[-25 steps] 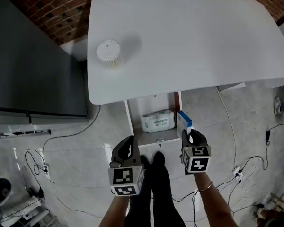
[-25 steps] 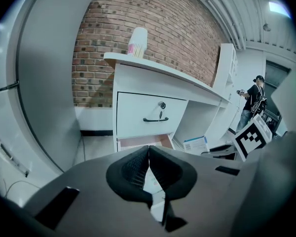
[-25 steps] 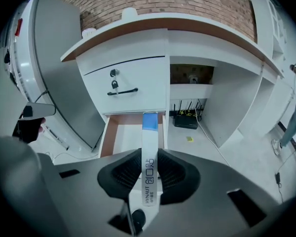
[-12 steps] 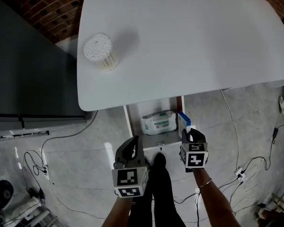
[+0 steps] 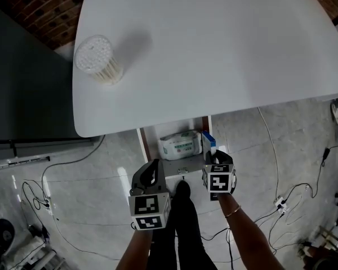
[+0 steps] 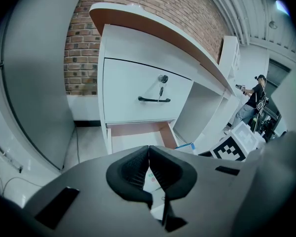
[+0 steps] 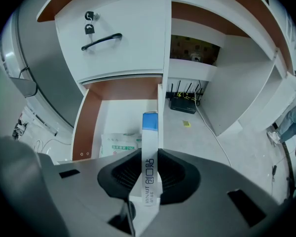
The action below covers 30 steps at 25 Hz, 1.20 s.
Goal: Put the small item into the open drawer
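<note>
Small box, clamped edge-on in the right gripper, hangs close to the right wall of the open drawer and may strike it, dropping outside on release.

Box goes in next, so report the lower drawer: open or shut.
Open. The drawer stands pulled out under the shut upper drawer, its inside showing, with a white packet lying in it.

The person is wearing black trousers and a thin bracelet. The left gripper and right gripper, grey with black ribbed jaws, are carrying white cubes bearing black square markers.
</note>
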{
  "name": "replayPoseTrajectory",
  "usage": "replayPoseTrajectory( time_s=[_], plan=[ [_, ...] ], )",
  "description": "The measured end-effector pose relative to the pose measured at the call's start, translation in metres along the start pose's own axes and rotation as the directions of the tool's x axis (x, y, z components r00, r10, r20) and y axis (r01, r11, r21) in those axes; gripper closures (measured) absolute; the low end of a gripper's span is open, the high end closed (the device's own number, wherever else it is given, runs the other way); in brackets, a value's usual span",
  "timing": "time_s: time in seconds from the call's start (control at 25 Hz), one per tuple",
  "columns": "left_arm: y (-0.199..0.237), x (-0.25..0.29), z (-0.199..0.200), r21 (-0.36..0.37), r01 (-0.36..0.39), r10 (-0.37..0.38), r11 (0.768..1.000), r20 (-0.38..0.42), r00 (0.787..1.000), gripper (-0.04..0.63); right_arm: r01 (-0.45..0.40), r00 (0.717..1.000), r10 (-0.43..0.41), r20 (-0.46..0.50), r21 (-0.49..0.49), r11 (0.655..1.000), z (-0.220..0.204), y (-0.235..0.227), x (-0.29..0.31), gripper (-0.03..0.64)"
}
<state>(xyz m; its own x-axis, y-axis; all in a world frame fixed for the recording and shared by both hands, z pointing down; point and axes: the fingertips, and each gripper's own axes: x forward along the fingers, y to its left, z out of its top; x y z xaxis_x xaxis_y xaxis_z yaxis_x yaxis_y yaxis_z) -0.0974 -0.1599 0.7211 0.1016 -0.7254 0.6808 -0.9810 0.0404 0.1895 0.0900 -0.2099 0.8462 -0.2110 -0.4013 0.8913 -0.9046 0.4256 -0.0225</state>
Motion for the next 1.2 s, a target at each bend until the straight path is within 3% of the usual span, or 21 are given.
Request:
replayPoseTrajectory(
  time_s=[0.44, 1.2],
  plan=[
    [0.001, 0.025, -0.023, -0.020, 0.016, -0.017, 1.000, -0.074, 0.997, 0.574, 0.032, 0.997, -0.033, -0.070, -0.017, 0.999, -0.011, -0.005, 0.026, 0.522],
    [0.012, 0.030, -0.026, -0.047, 0.024, -0.028, 0.999, -0.083, 0.996, 0.574, 0.066, 0.986, -0.072, -0.149, -0.045, 0.997, -0.014, 0.001, 0.054, 0.520]
  ],
)
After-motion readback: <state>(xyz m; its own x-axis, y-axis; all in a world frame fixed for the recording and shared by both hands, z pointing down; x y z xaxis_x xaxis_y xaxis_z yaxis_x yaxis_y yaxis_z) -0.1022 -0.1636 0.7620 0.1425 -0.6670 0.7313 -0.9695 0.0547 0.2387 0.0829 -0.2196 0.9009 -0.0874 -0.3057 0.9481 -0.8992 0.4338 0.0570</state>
